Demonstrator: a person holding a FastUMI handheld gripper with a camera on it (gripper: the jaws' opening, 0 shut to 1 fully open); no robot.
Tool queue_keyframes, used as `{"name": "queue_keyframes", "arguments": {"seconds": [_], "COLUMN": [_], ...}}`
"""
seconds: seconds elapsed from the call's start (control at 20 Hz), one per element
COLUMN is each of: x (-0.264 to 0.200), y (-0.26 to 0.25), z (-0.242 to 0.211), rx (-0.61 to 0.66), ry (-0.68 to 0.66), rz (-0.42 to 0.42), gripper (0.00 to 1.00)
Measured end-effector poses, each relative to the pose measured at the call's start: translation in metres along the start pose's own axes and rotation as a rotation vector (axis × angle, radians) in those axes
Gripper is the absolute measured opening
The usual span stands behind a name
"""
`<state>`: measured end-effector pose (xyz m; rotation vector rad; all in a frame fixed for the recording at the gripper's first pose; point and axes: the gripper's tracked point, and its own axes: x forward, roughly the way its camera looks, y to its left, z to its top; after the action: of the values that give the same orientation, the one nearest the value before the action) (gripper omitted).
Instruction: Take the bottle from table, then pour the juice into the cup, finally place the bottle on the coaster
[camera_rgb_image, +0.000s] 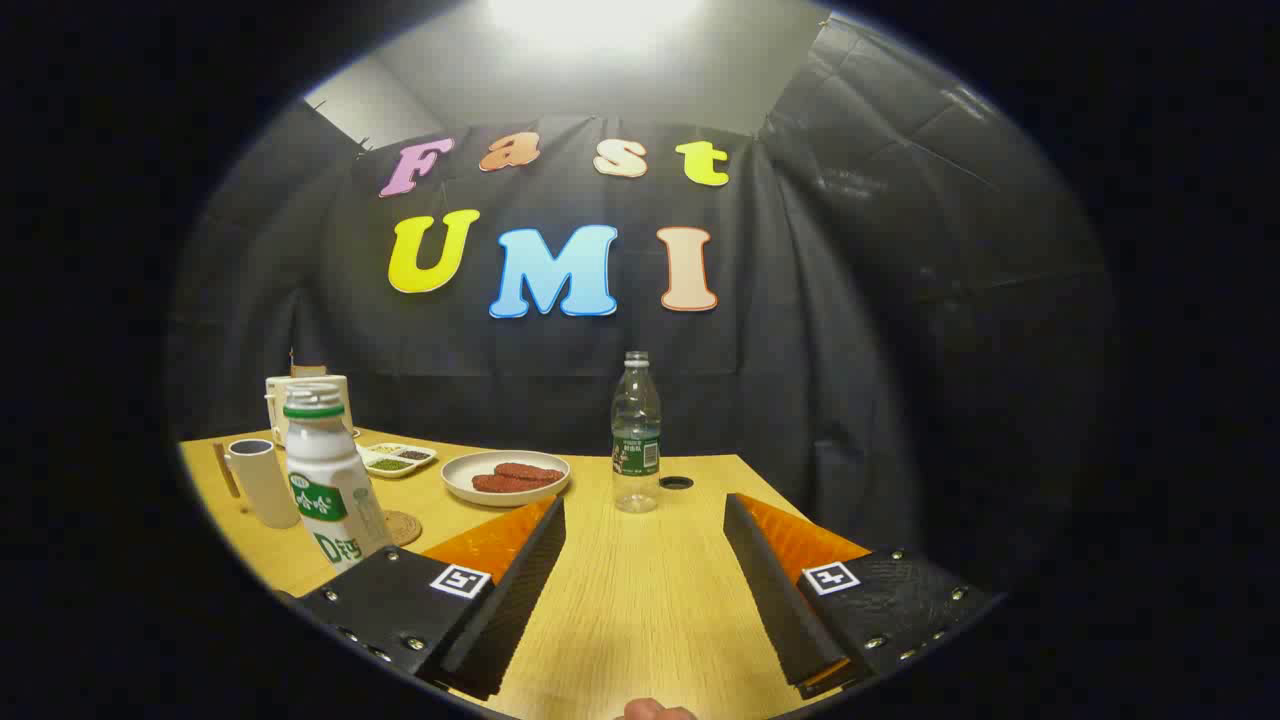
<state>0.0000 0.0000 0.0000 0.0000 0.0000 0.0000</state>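
A white bottle (325, 480) with a green label stands upright on the wooden table (640, 600), just left of my left finger (520, 560). Its base is hidden behind the gripper body. A round woven coaster (404, 527) peeks out at the bottle's lower right; I cannot tell whether the bottle rests on it. A white cup (262, 482) stands to the bottle's left, a little farther back. My gripper (645, 505) is open with nothing between its fingers. A clear plastic bottle (636, 432) with a green label stands just beyond the fingertips.
A white plate (506, 477) with two sausages sits beyond the left finger. Behind the white bottle are a small divided dish (397, 459) and a white appliance (305, 392). A small dark cap (676, 482) lies right of the clear bottle. The table's right edge runs by the right finger.
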Motion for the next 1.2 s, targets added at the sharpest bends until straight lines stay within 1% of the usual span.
{"name": "queue_keyframes", "arguments": {"seconds": [0.2, 0.55, 0.75, 0.95, 1.2], "x": [-0.016, -0.05, -0.062, -0.074, -0.083], "y": [0.013, 0.037, 0.043, 0.068, 0.108], "z": [0.029, 0.051, 0.055, 0.051, 0.033], "rx": [0.014, 0.039, 0.037, 0.048, 0.059], "ry": [-0.025, -0.009, 0.012, 0.029, 0.058], "rz": [0.0, 0.029, 0.032, 0.08, 0.157], "gripper": [0.98, 0.98, 0.98, 0.98, 0.98]}}
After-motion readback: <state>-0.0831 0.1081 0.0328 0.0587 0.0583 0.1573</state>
